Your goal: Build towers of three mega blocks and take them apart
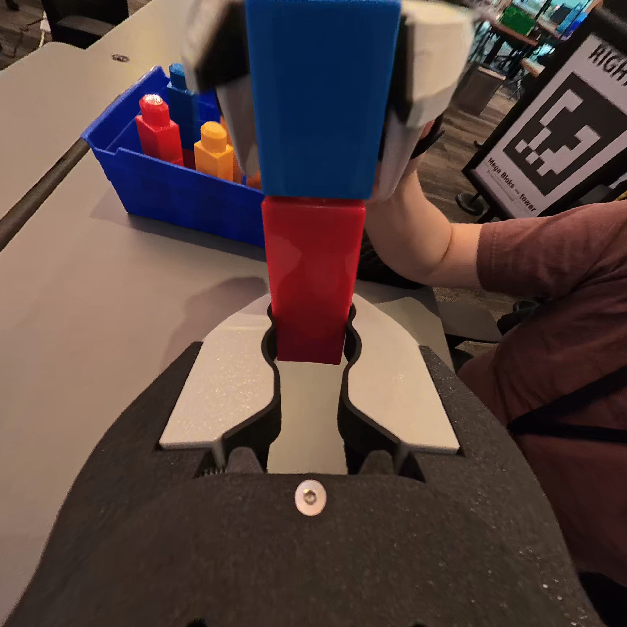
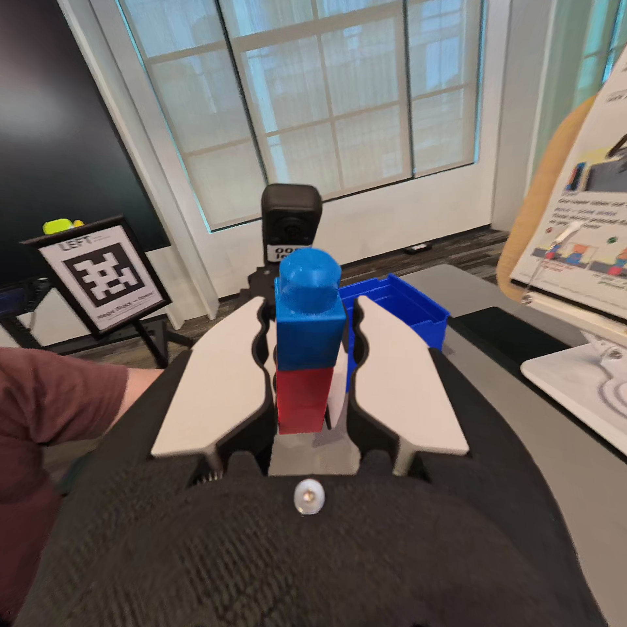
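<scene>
**Two blocks stacked, clamped below, flanked above**

Left view: left gripper [image 1: 310, 325] at centre frame, clamped on the red block [image 1: 312, 271], black pads tight to its lower sides. Red block upright on the grey table [image 1: 84, 322], base at the table surface. Seated on top, the blue block [image 1: 322, 95], filling the upper centre up to the frame's top edge. Blurred at upper centre, either side of the blue block, the right gripper's fingers [image 1: 431, 57]. At upper left, a blue bin [image 1: 176, 200] on the table, holding a red piece [image 1: 156, 129], an orange piece [image 1: 213, 149] and a blue piece [image 1: 179, 91], all upright with studs up. At right, a bare forearm [image 1: 417, 237] and a maroon sleeve [image 1: 549, 251]. At upper right, a framed sign [image 1: 559, 129] with a black-and-white marker, standing on the floor.

Right view: right gripper [image 2: 310, 315] at centre frame, fingers apart, gaps visible between each pad and the blue block [image 2: 310, 332]; nothing gripped. Round stud on top of the blue block, red block [image 2: 302, 400] directly beneath. Just behind the stack, the left gripper's black camera [image 2: 291, 220]. At centre right, the bin [image 2: 417, 312] behind the right finger. At left, a second framed sign [image 2: 101, 274] on a stand. Across the top, a large window [image 2: 305, 101]. At far right, an instruction sheet [image 2: 583, 210] propped upright.
</scene>
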A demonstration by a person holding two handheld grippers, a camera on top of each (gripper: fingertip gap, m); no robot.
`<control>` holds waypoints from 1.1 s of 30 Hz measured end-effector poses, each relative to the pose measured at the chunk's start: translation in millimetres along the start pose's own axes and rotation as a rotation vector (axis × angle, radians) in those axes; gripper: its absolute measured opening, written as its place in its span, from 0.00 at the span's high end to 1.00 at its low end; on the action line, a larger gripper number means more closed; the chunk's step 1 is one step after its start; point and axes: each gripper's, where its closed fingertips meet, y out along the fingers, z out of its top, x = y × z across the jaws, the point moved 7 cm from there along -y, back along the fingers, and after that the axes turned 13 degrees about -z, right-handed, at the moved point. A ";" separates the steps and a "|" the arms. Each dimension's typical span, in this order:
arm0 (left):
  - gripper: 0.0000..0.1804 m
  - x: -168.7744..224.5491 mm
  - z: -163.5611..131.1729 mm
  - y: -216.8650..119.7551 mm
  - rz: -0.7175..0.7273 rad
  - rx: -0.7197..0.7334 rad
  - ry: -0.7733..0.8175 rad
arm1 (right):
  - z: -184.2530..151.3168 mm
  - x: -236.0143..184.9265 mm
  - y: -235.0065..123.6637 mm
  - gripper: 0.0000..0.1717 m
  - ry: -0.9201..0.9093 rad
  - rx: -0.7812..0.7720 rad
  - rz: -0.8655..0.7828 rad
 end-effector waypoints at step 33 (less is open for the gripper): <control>0.80 -5.1 -10.0 11.3 -0.046 -0.092 -0.083 | -13.6 6.1 -0.6 0.79 0.048 -0.167 0.049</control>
